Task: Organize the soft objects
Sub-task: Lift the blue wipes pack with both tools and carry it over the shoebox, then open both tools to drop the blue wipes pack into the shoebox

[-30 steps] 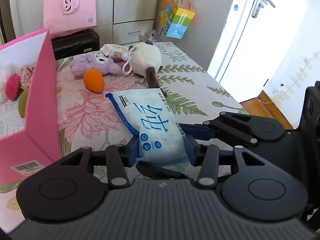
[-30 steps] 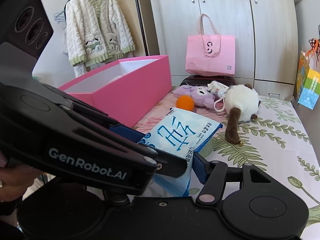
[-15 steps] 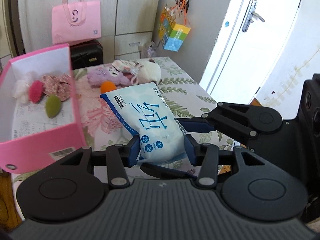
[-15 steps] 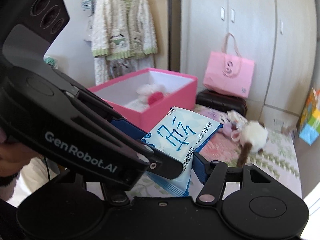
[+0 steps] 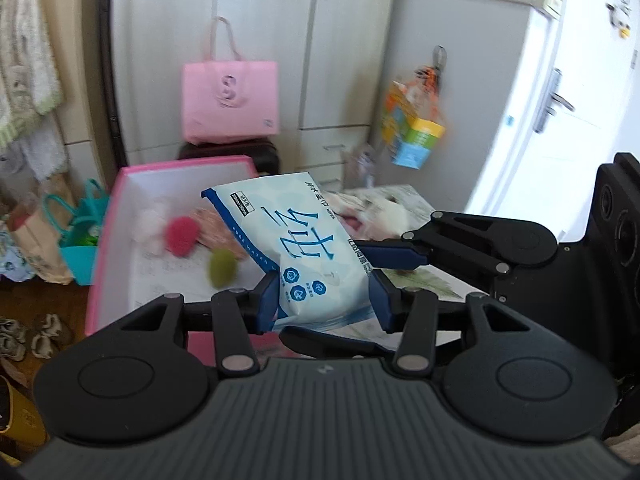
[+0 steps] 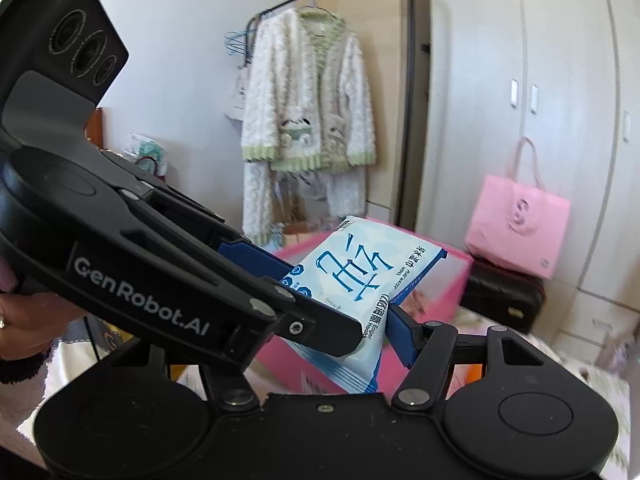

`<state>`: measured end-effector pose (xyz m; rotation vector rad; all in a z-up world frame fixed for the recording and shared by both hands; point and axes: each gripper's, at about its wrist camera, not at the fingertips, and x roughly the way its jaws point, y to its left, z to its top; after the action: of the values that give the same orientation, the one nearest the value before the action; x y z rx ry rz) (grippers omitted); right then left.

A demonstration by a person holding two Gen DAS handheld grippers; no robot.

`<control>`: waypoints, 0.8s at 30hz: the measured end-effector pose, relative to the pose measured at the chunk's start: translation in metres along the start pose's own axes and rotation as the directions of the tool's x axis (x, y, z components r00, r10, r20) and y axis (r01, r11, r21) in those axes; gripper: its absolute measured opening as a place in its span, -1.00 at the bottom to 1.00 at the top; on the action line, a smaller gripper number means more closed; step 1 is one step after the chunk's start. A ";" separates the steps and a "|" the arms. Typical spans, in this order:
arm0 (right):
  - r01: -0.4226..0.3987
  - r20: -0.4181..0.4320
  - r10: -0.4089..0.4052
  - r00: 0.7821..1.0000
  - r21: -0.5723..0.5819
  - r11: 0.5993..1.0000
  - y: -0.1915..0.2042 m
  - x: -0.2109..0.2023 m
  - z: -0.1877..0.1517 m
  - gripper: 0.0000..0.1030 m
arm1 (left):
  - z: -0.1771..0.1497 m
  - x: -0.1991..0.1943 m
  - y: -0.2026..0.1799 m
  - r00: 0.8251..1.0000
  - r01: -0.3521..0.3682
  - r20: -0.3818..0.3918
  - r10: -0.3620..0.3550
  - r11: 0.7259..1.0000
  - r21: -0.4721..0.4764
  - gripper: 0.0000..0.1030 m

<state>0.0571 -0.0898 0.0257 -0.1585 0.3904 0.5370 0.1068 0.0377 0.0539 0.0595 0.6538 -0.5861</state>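
Wipes pack [image 5: 308, 248], lower end gripper-hidden

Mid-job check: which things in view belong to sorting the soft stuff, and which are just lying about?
Job: wipes pack, clamped by left gripper and right gripper; pink box; red puff; green puff.

Lying about: pink bag; cardigan; black case.

Black left gripper [image 5: 323, 300] with blue pads [image 5: 267, 300], "GenRobot.AI" lettering.
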 end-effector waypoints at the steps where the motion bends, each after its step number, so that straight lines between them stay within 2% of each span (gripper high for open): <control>1: -0.009 0.003 0.009 1.000 -0.004 1.000 0.000 0.008 0.005 0.34 | 0.003 0.002 0.008 1.000 -0.012 0.002 0.012 1.000 -0.008 -0.12; 5: -0.047 0.007 0.047 0.999 0.002 0.999 -0.001 0.042 0.018 0.37 | 0.008 0.015 0.038 0.998 -0.055 0.017 0.056 0.996 -0.063 -0.11; 8: -0.097 0.002 0.097 0.995 0.073 0.993 -0.013 0.072 0.020 0.38 | 0.006 0.037 0.058 0.995 -0.093 0.021 0.096 0.989 -0.117 -0.12; 16: -0.166 -0.079 0.183 0.980 0.179 0.970 -0.034 0.145 0.007 0.37 | 0.003 0.094 0.103 0.989 -0.136 -0.088 0.121 0.973 -0.188 -0.12; 24: -0.191 -0.169 0.224 0.960 0.192 0.963 -0.034 0.180 0.008 0.38 | 0.001 0.108 0.121 0.981 -0.173 -0.127 0.148 0.960 -0.219 -0.08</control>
<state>0.2200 -0.0328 -0.0379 0.0017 0.6427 0.6947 0.2409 0.0849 -0.0242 -0.0717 0.8114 -0.3493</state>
